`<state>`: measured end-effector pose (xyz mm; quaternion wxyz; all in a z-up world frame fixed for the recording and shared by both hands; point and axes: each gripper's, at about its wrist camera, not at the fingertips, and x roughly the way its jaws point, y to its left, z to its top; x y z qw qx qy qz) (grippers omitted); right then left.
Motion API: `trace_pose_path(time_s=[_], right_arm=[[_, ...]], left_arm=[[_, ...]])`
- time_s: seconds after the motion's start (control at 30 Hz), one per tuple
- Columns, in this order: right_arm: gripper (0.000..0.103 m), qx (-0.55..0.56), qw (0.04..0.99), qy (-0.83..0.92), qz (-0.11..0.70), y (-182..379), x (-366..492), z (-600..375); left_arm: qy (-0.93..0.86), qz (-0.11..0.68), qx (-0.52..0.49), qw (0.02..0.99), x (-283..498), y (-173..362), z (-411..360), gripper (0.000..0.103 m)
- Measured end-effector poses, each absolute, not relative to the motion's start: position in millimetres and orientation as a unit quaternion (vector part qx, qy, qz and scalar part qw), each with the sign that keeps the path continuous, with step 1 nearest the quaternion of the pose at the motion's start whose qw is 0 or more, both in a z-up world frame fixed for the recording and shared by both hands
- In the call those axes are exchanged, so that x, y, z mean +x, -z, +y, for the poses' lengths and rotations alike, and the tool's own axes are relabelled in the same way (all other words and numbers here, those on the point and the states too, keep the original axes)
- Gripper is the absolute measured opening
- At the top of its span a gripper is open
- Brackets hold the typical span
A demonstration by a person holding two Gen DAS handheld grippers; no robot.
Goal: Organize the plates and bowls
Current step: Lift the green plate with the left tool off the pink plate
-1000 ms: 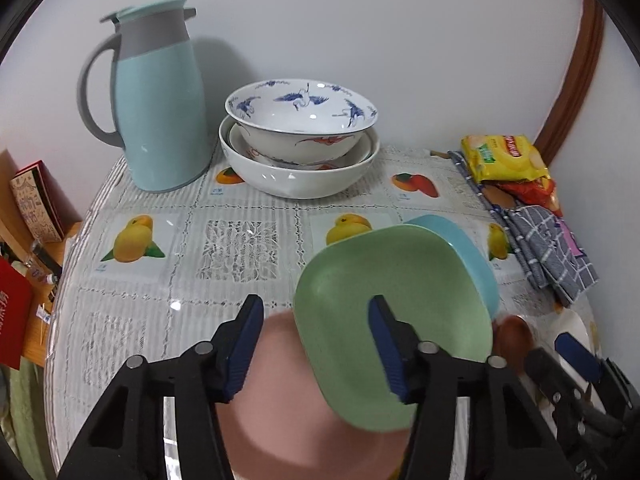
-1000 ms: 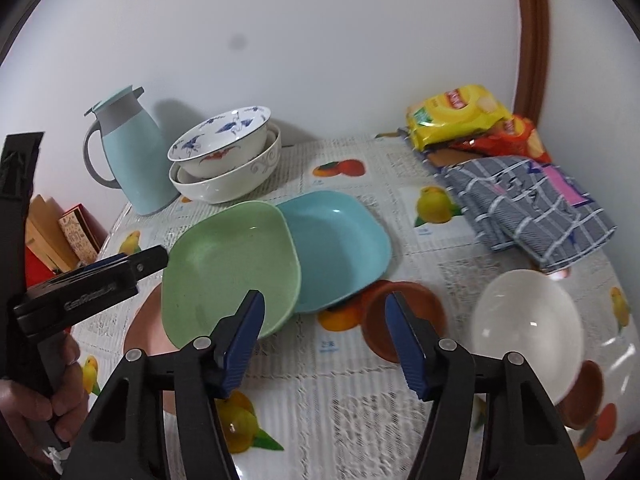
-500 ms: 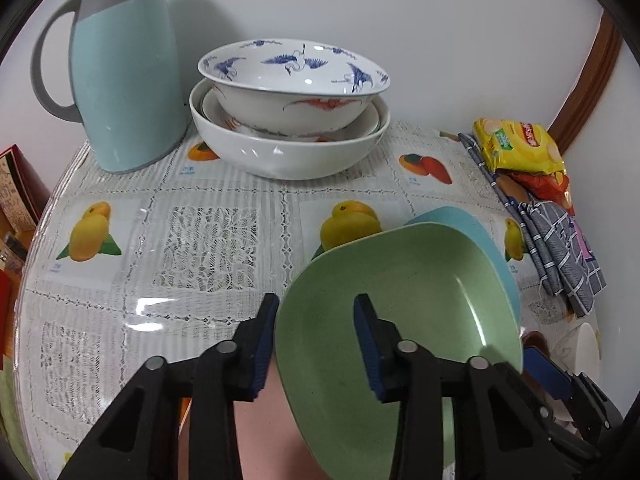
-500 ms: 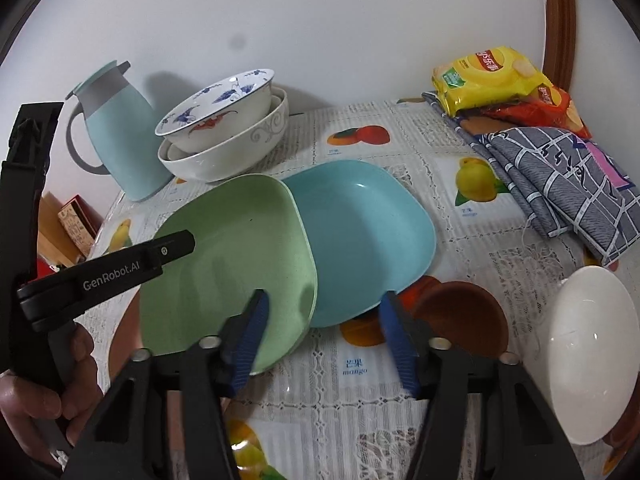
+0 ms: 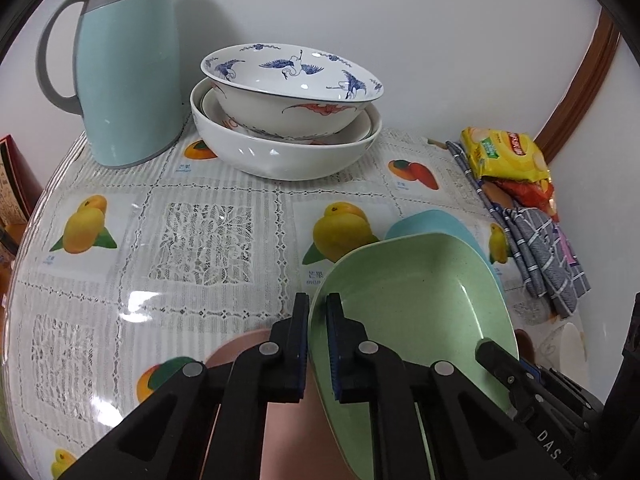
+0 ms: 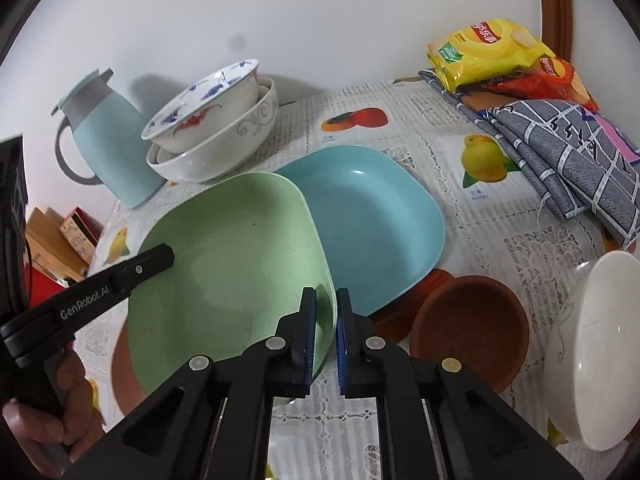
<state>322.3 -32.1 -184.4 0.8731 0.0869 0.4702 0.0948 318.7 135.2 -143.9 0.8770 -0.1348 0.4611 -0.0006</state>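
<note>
Left gripper (image 5: 318,332) clamped on the green plate's (image 5: 416,304) left rim, right gripper (image 6: 326,320) clamped on its near-right rim, green plate overlapping the blue plate (image 6: 372,220) at table (image 5: 200,240) centre, stacked bowls (image 5: 288,120) far left beside the jug (image 5: 128,80), brown bowl (image 6: 472,320) near right.

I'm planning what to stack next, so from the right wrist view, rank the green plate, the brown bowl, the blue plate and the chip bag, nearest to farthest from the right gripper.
1. Green plate: its rim is between the right gripper's jaws.
2. Brown bowl and blue plate: too close to call; the bowl is to the right, the plate just beyond.
3. Chip bag: far right, by the wall.
</note>
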Motion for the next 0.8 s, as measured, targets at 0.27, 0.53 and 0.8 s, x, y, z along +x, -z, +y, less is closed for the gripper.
trace_pose_path(time_s=[0.27,0.53,0.8], right_arm=[[0.008,0.096,0.88,-0.095,0.455,165,302,-36],[0.008,0.094,0.891,-0.096,0.434,138,272,-40],[0.008,0.099,0.902,-0.087,0.411,115,238,-46]], left_arm=[[0.007,0.446,-0.139,0.884,293,125,131,0.008],[0.012,0.43,-0.147,0.891,263,103,128,0.008],[0.015,0.42,-0.155,0.894,233,88,124,0.008]])
